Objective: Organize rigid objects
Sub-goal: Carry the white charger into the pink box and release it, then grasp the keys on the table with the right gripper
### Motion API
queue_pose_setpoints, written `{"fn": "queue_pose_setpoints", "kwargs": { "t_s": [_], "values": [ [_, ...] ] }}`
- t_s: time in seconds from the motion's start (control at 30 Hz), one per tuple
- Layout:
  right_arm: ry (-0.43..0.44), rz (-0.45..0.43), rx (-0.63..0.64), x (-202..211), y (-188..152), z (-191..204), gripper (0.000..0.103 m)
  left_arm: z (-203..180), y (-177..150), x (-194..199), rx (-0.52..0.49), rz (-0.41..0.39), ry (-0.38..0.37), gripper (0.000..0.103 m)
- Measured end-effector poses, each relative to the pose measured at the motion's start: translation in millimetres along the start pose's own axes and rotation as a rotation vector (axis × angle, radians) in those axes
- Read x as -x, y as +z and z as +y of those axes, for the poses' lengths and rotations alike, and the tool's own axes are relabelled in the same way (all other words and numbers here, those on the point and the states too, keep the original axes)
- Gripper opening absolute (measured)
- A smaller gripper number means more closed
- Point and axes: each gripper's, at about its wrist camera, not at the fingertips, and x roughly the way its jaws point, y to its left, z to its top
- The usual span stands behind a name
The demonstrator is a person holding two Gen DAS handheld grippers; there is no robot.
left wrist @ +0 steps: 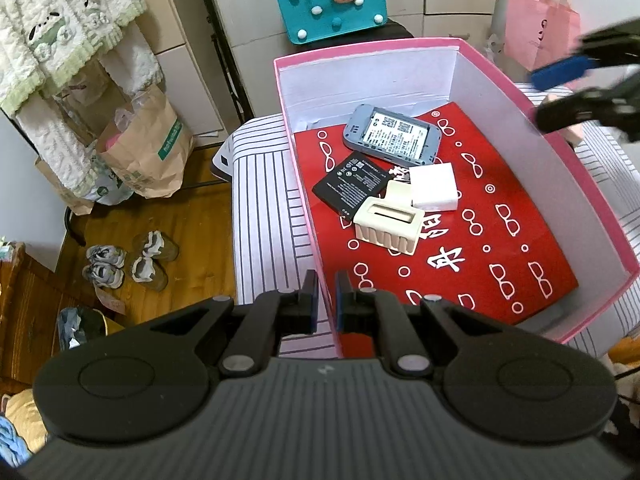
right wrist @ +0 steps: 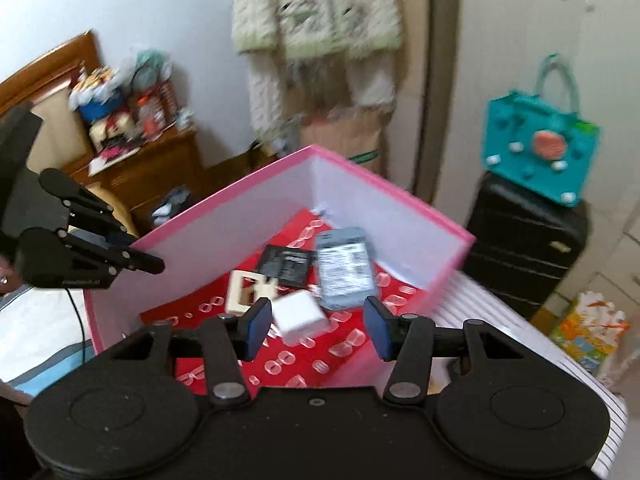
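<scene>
A pink box (left wrist: 532, 116) with white inner walls and a red patterned floor stands on a striped bed. In it lie a grey device (left wrist: 392, 134), a black battery (left wrist: 351, 183), a cream hair clip (left wrist: 390, 226) and a white charger block (left wrist: 434, 187). My left gripper (left wrist: 327, 300) is shut on the box's near-left wall. My right gripper (right wrist: 316, 330) is open and empty above the box's near edge, with the white charger block (right wrist: 298, 317) below it. The right gripper also shows at the right edge of the left wrist view (left wrist: 576, 88).
A teal felt bag (left wrist: 330, 0) sits on a black suitcase (right wrist: 528, 248) behind the bed. A pink bag (left wrist: 540, 32) hangs at the right. Paper bags (left wrist: 148, 144) and shoes (left wrist: 128, 262) are on the wood floor at the left. A wooden nightstand (right wrist: 140, 168) holds clutter.
</scene>
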Motion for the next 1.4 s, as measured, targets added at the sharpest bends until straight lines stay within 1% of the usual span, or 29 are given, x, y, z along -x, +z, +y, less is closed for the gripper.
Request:
{"fn": "queue_pose_setpoints", "kwargs": {
  "t_s": [0.1, 0.23, 0.4, 0.47, 0.53, 0.67, 0.73, 0.9, 1.0, 1.07, 1.1, 1.13, 1.2, 1.27, 1.4],
  "values": [
    [-0.065, -0.014, -0.036, 19.0, -20.9, -7.6, 0.058, -1.1, -0.1, 0.2, 0.004, 0.003, 0.008, 0.008],
    [-0.089, 0.004, -0.111, 34.9, -57.7, -17.5, 0.059, -2.9, -0.4, -0.1, 0.002, 0.003, 0.022, 0.008],
    [-0.093, 0.052, -0.205, 31.6, -103.3, -28.0, 0.059, -5.5, 0.6, -0.5, 0.006, 0.006, 0.036, 0.008],
    [-0.076, 0.06, -0.238, 27.5, -120.6, -30.8, 0.059, -5.8, 0.4, -0.5, 0.011, 0.005, 0.04, 0.008],
    [-0.046, 0.063, -0.267, 21.1, -135.6, -31.6, 0.057, -5.7, 0.5, -0.5, 0.018, 0.006, 0.043, 0.008],
    [-0.029, 0.058, -0.284, 9.5, -155.6, -29.3, 0.051, -5.1, 1.6, -0.7, 0.03, 0.011, 0.045, 0.008],
    [-0.025, 0.056, -0.292, 3.8, -160.8, -30.0, 0.048, -5.6, 2.1, -0.8, 0.03, 0.013, 0.048, 0.008],
    [-0.063, 0.051, -0.286, -8.4, -162.1, -33.1, 0.047, -7.7, 2.3, -1.9, 0.029, 0.017, 0.056, 0.008],
    [-0.07, 0.058, -0.276, -16.4, -161.2, -33.2, 0.046, -7.4, 2.5, -1.9, 0.031, 0.018, 0.057, 0.008],
    [-0.091, 0.052, -0.244, -19.4, -160.5, -27.6, 0.035, -7.5, 2.5, -2.0, 0.031, 0.017, 0.057, 0.008],
    [-0.092, 0.055, -0.233, -20.4, -159.5, -25.7, 0.016, -7.5, 2.5, -1.8, 0.03, 0.017, 0.058, 0.008],
    [-0.089, 0.054, -0.223, -20.3, -158.4, -23.5, 0.016, -7.4, 2.5, -1.8, 0.03, 0.017, 0.059, 0.008],
    [-0.09, 0.057, -0.2, -19.3, -156.3, -20.9, 0.009, -7.4, 2.5, -1.8, 0.03, 0.018, 0.057, 0.008],
    [-0.102, 0.038, -0.226, -15.2, -154.1, -24.0, 0.009, -7.5, 2.3, -1.9, 0.029, 0.018, 0.055, 0.008],
    [-0.093, 0.011, -0.293, -7.3, -150.2, -35.7, 0.009, -6.7, 2.0, -1.4, 0.031, 0.018, 0.052, 0.008]
  ]
}}
